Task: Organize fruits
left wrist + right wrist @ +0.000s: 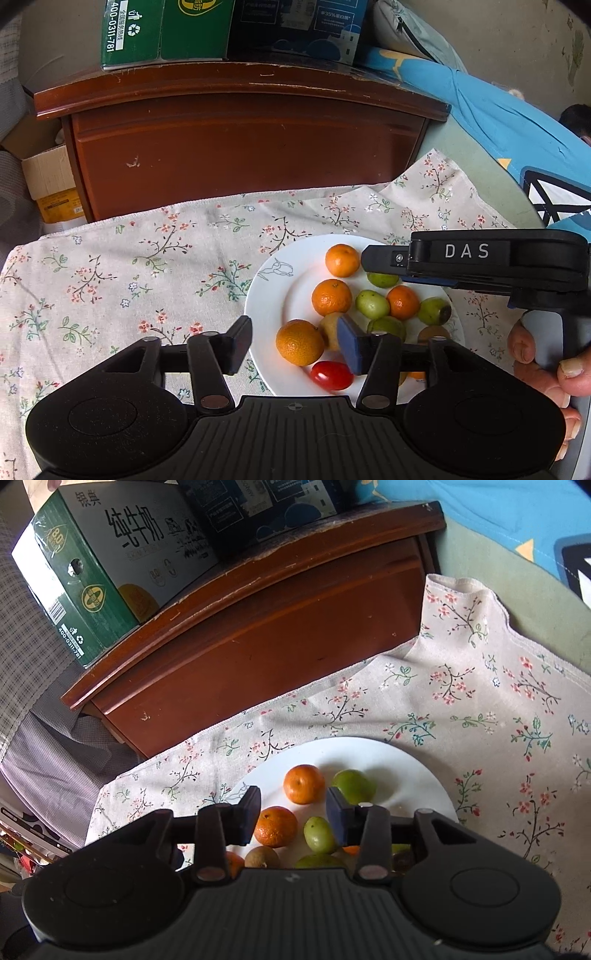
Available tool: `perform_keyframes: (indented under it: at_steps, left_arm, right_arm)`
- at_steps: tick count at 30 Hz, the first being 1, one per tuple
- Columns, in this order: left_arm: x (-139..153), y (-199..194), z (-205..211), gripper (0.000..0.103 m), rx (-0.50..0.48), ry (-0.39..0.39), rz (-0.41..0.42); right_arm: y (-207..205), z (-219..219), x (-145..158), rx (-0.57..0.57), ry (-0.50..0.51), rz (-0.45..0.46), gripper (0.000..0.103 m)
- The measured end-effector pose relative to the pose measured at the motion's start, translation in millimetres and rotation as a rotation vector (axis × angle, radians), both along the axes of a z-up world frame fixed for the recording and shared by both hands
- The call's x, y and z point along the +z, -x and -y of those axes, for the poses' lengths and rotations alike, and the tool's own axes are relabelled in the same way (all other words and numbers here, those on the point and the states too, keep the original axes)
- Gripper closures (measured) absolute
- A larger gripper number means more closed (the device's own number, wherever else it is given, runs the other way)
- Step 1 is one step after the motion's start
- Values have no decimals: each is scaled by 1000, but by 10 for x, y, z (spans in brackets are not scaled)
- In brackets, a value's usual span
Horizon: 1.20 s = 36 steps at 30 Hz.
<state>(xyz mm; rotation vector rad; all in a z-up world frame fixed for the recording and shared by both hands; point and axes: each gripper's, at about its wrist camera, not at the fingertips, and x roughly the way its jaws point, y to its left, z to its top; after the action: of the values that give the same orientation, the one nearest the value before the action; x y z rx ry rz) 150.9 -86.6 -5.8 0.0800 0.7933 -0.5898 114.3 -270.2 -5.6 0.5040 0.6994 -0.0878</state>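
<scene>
A white plate (273, 295) on a floral cloth holds several small oranges, green fruits, brownish fruits and one red cherry tomato (331, 375). My left gripper (293, 345) is open over the plate's near edge, its fingers either side of an orange (299, 342). The right gripper's body (480, 258) hangs above the plate's far right side. In the right wrist view the plate (399, 764) lies below my open right gripper (293, 814), with an orange (276, 826) and a green fruit (319, 833) between its fingers. Neither gripper holds anything.
A brown wooden cabinet (240, 147) stands behind the cloth, with a green carton (96, 572) and a dark box (295, 26) on top. Blue bedding (498, 122) lies at the right. A cardboard box (48, 177) sits at the left.
</scene>
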Motion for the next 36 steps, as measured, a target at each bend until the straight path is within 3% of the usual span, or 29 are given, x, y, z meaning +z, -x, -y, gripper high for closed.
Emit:
perform_keyframes:
  at_steps: [3, 7, 16, 28, 36]
  left_arm:
    - [64, 73, -17, 43, 0, -25, 6]
    - [123, 150, -67, 27, 29, -55, -26]
    - [212, 305, -155, 19, 44, -104, -40]
    - [360, 588, -254, 17, 58, -137, -39]
    - [427, 709, -285, 16, 90, -163, -49]
  right_arm:
    - [55, -31, 100, -1, 21, -20, 54]
    - [166, -74, 197, -25, 72, -43, 37]
    - [507, -53, 269, -76, 78, -91, 31]
    - [972, -145, 390, -128, 91, -85, 22]
    - [1162, -219, 340, -145, 110, -161, 20]
